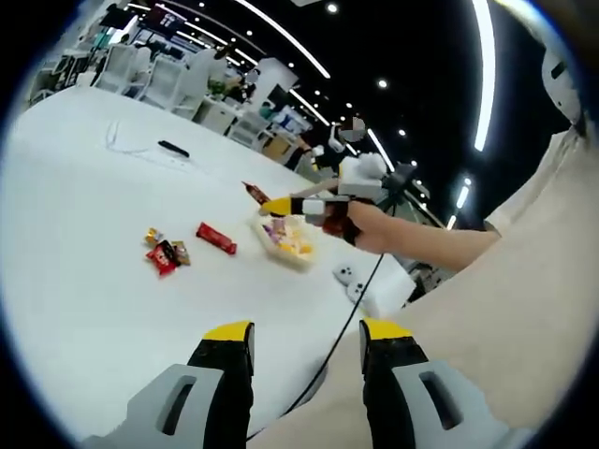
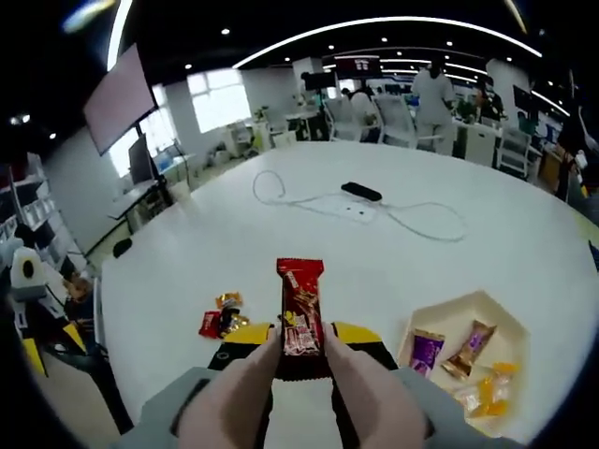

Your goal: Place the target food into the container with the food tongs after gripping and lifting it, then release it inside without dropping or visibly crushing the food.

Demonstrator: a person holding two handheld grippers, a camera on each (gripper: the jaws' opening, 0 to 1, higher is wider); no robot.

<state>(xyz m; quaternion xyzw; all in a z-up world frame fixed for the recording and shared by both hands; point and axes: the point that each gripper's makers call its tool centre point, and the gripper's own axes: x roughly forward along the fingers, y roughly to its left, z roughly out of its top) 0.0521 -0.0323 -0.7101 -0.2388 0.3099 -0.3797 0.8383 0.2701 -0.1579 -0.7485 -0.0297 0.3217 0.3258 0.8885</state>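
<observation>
Holding the red snack bar (image 2: 300,306) upright between its jaws, my right gripper (image 2: 301,334) is clenched on the wrapper's lower half, the bar's long axis running straight up the right gripper view away from me. The pale tray (image 2: 496,313) that I take for the container sits low and to the right of the bar, near but apart, already holding a purple sweet (image 2: 427,352) and other wrapped pieces. So the carry goes right and slightly toward me. In the left gripper view my left gripper (image 1: 307,339) hangs released, jaws spread over the white table (image 1: 84,281), much further from the tray; whether the bar there is touching the tray's rim I cannot tell.
</observation>
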